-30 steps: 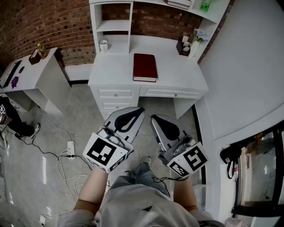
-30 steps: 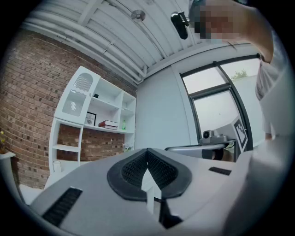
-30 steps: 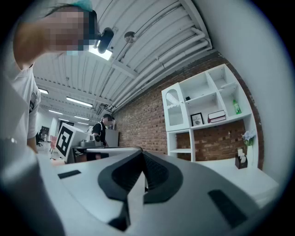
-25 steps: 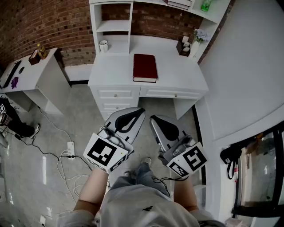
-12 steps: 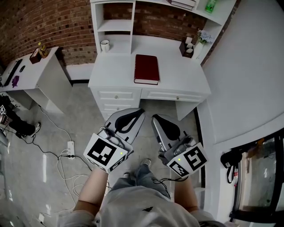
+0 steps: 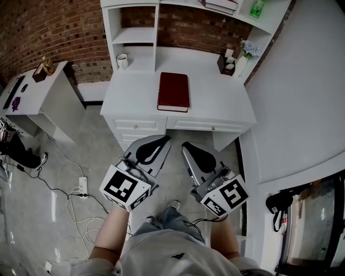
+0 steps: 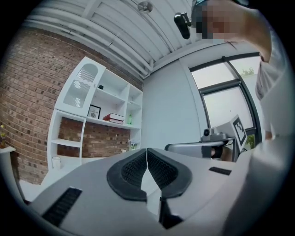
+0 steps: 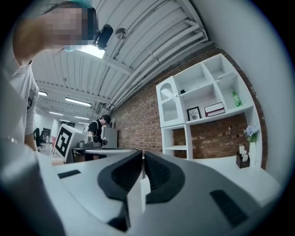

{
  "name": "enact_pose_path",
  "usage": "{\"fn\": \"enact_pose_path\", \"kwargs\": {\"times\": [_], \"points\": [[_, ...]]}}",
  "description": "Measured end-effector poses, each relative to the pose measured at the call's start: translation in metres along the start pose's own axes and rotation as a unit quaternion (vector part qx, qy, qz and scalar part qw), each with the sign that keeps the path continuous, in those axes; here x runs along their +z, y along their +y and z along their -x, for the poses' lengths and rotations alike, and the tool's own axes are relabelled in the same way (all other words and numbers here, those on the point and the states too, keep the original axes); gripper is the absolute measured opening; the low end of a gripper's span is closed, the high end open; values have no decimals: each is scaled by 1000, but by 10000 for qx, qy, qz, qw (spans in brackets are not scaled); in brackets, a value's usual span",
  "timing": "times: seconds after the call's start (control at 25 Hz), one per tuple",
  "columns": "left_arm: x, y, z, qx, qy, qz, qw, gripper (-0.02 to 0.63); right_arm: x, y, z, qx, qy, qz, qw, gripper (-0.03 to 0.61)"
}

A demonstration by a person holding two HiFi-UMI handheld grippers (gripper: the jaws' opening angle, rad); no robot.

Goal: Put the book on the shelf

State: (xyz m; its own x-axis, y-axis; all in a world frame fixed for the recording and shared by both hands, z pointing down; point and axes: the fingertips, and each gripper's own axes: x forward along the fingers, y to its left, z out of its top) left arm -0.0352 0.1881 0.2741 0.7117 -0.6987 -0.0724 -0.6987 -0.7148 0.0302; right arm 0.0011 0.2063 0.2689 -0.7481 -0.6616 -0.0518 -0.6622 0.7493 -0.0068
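A dark red book (image 6: 173, 91) lies flat in the middle of the white desk (image 6: 221, 102), under the white shelf unit (image 6: 137, 35) against the brick wall. My left gripper (image 6: 164, 139) and right gripper (image 6: 184, 145) are held side by side over the floor, short of the desk's front, both shut and empty. In the left gripper view the left gripper (image 7: 147, 150) has its jaws together, with the shelf unit (image 7: 97, 106) beyond. The right gripper (image 8: 142, 154) is likewise shut, with the shelf unit (image 8: 203, 106) ahead on the right.
A white mug (image 6: 122, 60) stands in the shelf's lower left bay. A small box (image 6: 226, 63) and a flower vase (image 6: 243, 56) sit at the desk's back right. Books (image 6: 218, 5) and a green bottle (image 6: 257, 8) occupy the upper shelf. A side table (image 6: 32, 94) and floor cables (image 6: 81, 188) lie left.
The view has shifted slightly, and the desk and book now sit a little lower and leftwards. Both grippers stay shut and side by side in front of the desk.
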Motion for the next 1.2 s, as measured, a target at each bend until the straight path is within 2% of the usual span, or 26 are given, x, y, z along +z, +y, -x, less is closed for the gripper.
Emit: {"fn": "enact_pose_path", "kwargs": {"times": [0.32, 0.8, 1.2], "points": [[-2, 19, -49, 244, 4, -22, 9997, 14, 4, -53, -13, 248, -29, -2, 9997, 14], [-13, 29, -84, 600, 185, -209, 9978, 14, -11, -92, -22, 642, -39, -87, 9979, 34], [-27, 43, -102, 497, 280, -159, 9982, 14, -20, -113, -35, 413, -19, -246, 9988, 32]]}}
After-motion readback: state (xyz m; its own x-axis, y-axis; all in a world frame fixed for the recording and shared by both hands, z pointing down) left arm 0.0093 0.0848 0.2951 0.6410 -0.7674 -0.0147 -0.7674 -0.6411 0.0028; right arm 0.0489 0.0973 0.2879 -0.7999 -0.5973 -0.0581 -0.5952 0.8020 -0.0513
